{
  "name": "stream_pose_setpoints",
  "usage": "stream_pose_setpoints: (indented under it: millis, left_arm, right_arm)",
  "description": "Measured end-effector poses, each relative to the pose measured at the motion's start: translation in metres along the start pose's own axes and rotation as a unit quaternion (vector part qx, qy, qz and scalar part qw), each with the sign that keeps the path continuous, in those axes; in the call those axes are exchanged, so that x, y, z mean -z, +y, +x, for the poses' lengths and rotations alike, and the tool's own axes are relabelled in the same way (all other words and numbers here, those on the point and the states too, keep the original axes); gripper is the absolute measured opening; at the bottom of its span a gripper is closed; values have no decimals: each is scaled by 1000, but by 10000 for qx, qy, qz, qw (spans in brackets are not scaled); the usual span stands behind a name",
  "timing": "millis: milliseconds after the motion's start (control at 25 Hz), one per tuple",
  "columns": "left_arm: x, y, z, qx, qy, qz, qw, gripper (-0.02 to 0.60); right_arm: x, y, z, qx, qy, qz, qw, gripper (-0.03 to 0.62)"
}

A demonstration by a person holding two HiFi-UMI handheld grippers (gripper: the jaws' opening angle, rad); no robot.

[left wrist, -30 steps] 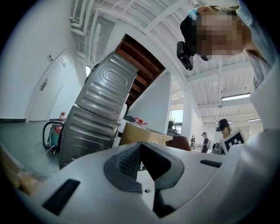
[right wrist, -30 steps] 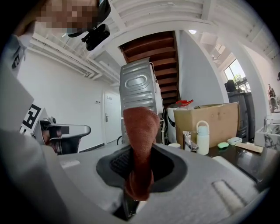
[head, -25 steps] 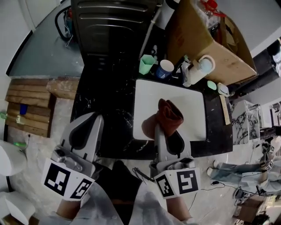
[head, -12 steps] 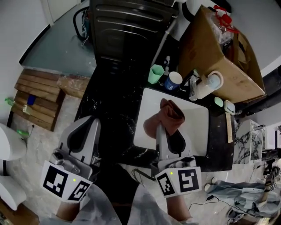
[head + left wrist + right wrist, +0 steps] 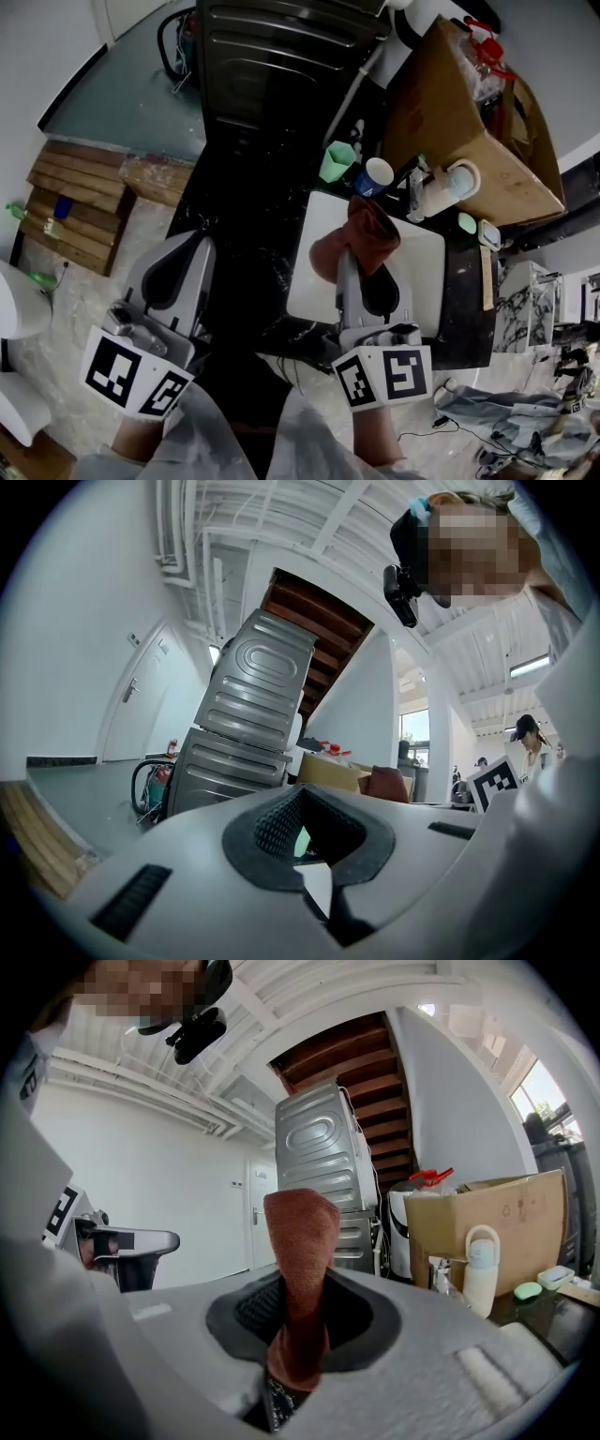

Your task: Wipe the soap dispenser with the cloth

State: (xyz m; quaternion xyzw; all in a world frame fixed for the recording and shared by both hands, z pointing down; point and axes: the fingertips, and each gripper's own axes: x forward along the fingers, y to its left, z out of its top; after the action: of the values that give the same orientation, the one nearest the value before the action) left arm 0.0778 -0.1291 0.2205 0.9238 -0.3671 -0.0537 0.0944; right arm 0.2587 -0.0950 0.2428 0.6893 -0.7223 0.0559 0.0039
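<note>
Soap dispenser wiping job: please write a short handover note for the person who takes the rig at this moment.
The left claw is shut on nothing, at the left near the counter's edge.
The right claw is shut on the brown cloth, which stands up over the white basin.
The soap dispenser stands behind the basin, by the cardboard box, apart from the cloth.
Done: the cloth is gripped. Left: bring it to the dispenser and wipe.

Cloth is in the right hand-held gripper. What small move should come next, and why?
Probably carry the right hand-held gripper forward and rightward to the white pump soap dispenser. Its jaws are shut on the rust-brown cloth, which is over the white sink, not yet touching the dispenser by the cardboard box.
</note>
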Motion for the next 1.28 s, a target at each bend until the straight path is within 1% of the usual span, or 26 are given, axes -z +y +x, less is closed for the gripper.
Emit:
stream_pose_setpoints:
  millis: [320, 520, 1000, 1280]
  left_arm:
    - [1, 15, 10, 150, 19, -86, 9998, 3]
    - [0, 22, 10, 191, 14, -58, 9998, 3]
    - [-1, 35, 1, 115, -20, -79, 9999, 3]
    - [-1, 45, -10, -43, -27, -95, 9999, 3]
  right_arm:
    - [5, -3, 17, 191, 77, -14, 9998, 77]
    - [3, -3, 25, 242, 92, -94, 9996, 77]
    - [-10, -3, 67, 234, -48, -515, 9984, 77]
    - [-12, -11, 100, 185, 63, -836, 9963, 77]
